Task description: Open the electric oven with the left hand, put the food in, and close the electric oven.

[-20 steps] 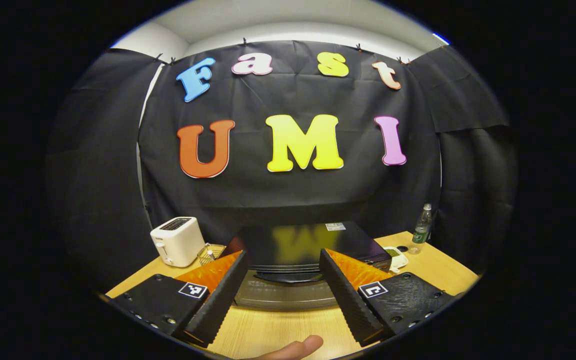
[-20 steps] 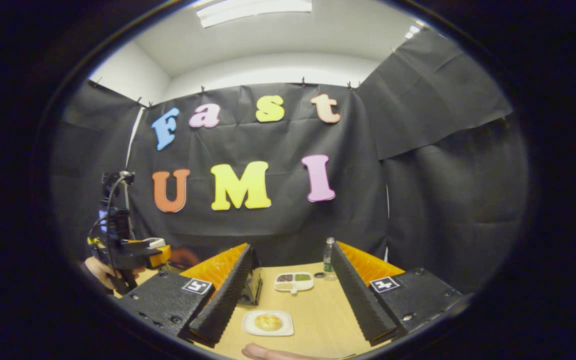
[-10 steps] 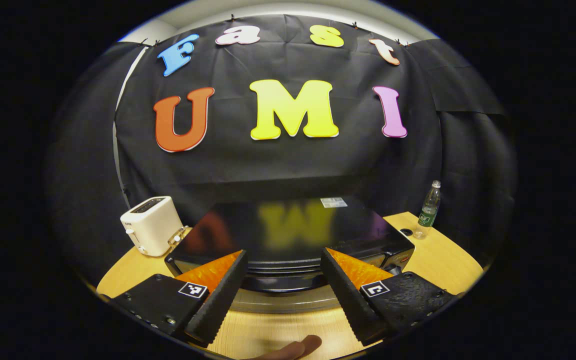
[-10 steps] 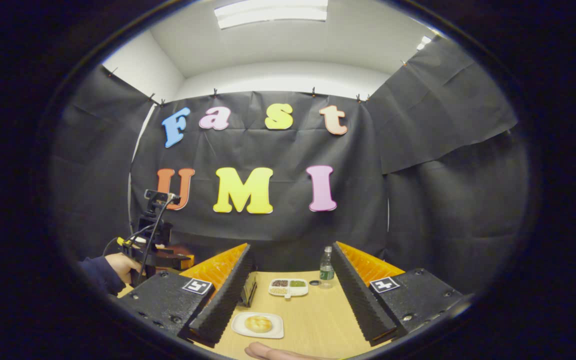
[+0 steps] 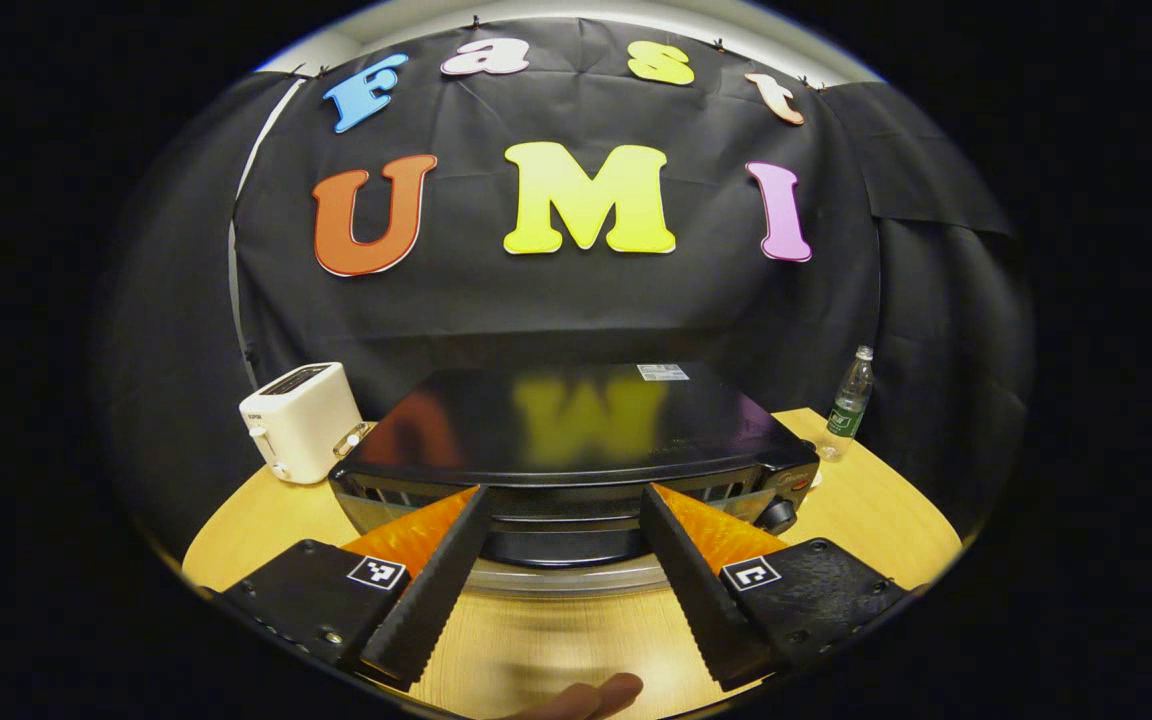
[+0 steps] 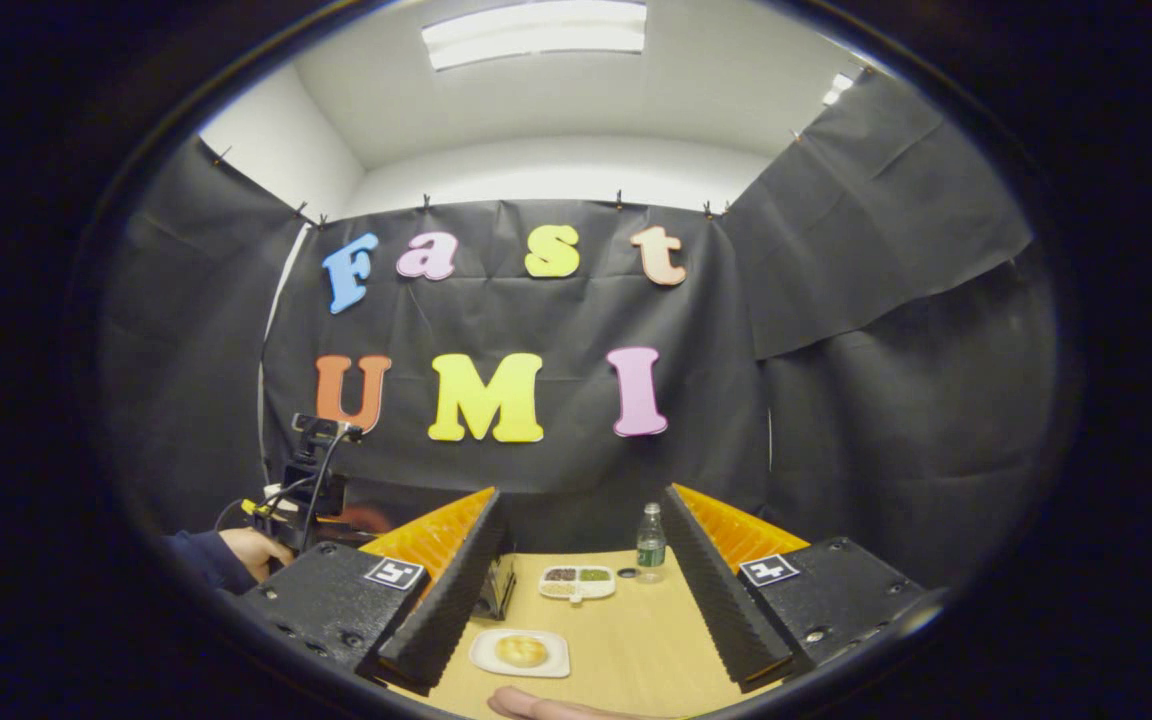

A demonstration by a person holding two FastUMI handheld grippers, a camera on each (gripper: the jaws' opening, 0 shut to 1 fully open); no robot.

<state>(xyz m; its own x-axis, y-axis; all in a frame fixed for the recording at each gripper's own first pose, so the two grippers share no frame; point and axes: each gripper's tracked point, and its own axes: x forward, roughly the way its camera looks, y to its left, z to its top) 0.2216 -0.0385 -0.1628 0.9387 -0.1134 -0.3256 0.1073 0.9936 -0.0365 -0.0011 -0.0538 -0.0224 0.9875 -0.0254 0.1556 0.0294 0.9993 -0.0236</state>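
- Closing in, left gripper (image 5: 561, 585) has dropped nearer the electric oven (image 5: 576, 450), jaws wide, door unopened.
- Right gripper (image 6: 576, 590) hovers wide over the plated food (image 6: 521, 651), waiting.

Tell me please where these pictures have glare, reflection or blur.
Left gripper view: the electric oven has a glossy top that mirrors the wall's colours as a soft smear; the table near the lens is slightly blurred. Right gripper view: the ceiling lamp is bright, near overexposed; the bun stays fairly sharp.
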